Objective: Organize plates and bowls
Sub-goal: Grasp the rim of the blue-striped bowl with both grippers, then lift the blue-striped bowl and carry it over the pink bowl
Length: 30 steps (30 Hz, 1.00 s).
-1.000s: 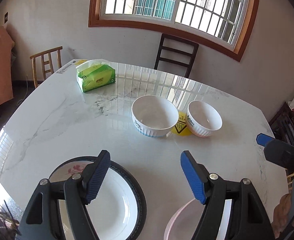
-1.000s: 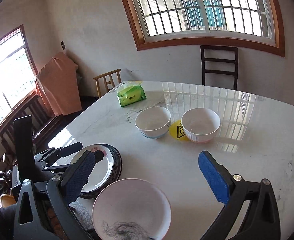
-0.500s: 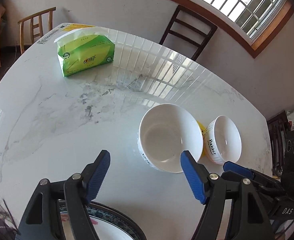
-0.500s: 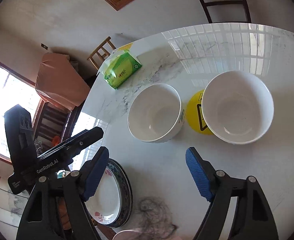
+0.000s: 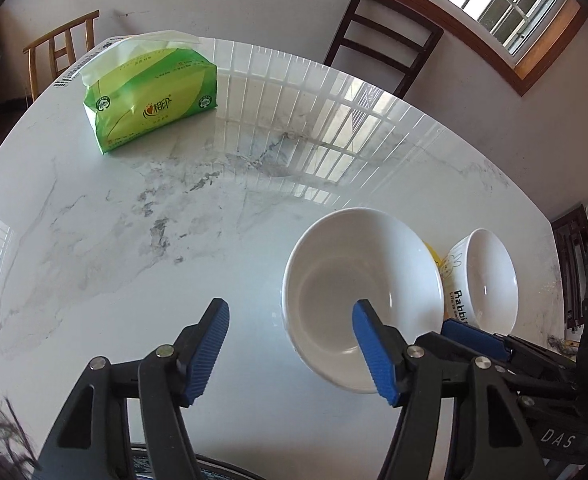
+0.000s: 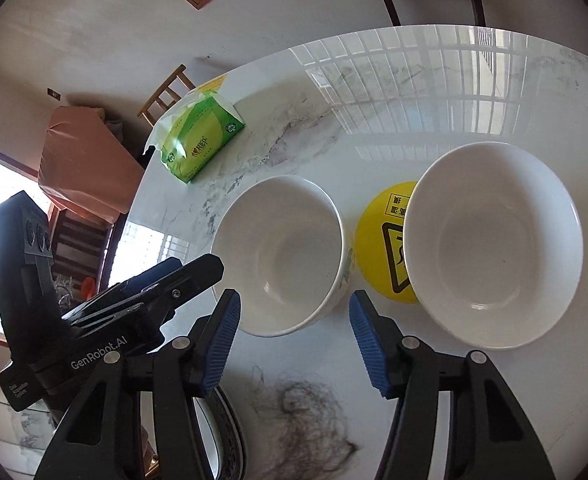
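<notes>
left bowl [image 6: 280, 254] ahead of right tongs [image 6: 294, 340]

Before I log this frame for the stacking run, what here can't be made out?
- Dark-rimmed plate: right wrist view, mostly hidden behind the right gripper; its pattern can't be judged.
- Yellow warning sticker: its sign is partly covered by the right bowl.
- Rabbit bowl's lettering: left wrist view, cut off by the right gripper's finger and the left bowl.
- Left gripper: whether its finger touches the left bowl is unclear.
</notes>
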Motion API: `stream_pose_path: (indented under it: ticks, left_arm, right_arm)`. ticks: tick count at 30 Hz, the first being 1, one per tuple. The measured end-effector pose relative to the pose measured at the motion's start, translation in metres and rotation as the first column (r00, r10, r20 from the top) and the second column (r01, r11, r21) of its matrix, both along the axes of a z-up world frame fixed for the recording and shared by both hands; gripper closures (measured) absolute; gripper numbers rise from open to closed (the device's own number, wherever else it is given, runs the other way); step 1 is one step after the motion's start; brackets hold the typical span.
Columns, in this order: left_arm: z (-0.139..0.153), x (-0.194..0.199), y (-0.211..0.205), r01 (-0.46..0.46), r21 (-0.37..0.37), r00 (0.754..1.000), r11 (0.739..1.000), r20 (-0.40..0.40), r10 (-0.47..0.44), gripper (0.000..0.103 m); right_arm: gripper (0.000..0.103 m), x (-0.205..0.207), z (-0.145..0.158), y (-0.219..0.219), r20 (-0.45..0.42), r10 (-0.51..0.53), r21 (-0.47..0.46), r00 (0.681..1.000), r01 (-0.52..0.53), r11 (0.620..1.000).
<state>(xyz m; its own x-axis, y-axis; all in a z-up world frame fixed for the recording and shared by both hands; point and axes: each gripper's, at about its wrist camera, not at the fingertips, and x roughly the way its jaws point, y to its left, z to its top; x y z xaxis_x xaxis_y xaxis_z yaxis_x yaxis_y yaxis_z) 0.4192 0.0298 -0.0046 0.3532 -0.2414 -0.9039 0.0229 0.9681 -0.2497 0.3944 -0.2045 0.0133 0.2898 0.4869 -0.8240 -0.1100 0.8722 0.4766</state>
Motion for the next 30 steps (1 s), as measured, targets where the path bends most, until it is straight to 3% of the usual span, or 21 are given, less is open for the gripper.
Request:
stream_pose_path:
  ticks: [1, 3, 4, 9, 13, 21, 30]
  left_arm:
    - [-0.005, 0.002, -0.002, 0.006, 0.012, 1.0, 1.0, -0.021, -0.006, 0.074]
    - [-0.017, 0.005, -0.003, 0.0, 0.035, 0.998, 0.999, -0.067, 0.003, 0.093]
    - [-0.021, 0.005, -0.004, -0.012, 0.056, 0.997, 0.998, -0.075, 0.016, 0.095]
    - [-0.02, -0.001, -0.003, -0.024, 0.057, 0.998, 0.998, -0.058, 0.027, 0.095]
    - [-0.008, -0.015, -0.004, -0.03, 0.056, 0.999, 0.998, -0.042, 0.032, 0.094]
    - [0.038, -0.076, -0.017, -0.04, 0.048, 0.999, 0.998, 0.032, 0.039, 0.092]
    - [0.086, -0.154, -0.052, -0.005, 0.066, 0.991, 0.998, 0.135, -0.004, 0.092]
  right_arm:
    - [0.051, 0.001, -0.002, 0.001, -0.004, 0.002, -0.006, 1.0, -0.002, 1.0]
    - [0.053, 0.004, -0.006, 0.003, -0.013, -0.001, -0.017, 1.0, 0.001, 1.0]
    - [0.055, 0.005, -0.008, 0.004, -0.015, -0.005, -0.026, 1.0, 0.004, 1.0]
    - [0.076, 0.009, -0.028, 0.009, -0.057, 0.002, -0.044, 0.998, -0.004, 0.999]
    - [0.083, 0.006, -0.033, 0.005, -0.053, -0.007, -0.036, 0.999, 0.005, 0.999]
    - [0.085, -0.022, 0.0, -0.009, 0.003, 0.007, 0.023, 1.0, -0.007, 1.0]
    - [0.085, -0.091, 0.041, -0.038, 0.066, 0.02, 0.089, 0.998, -0.026, 0.996]
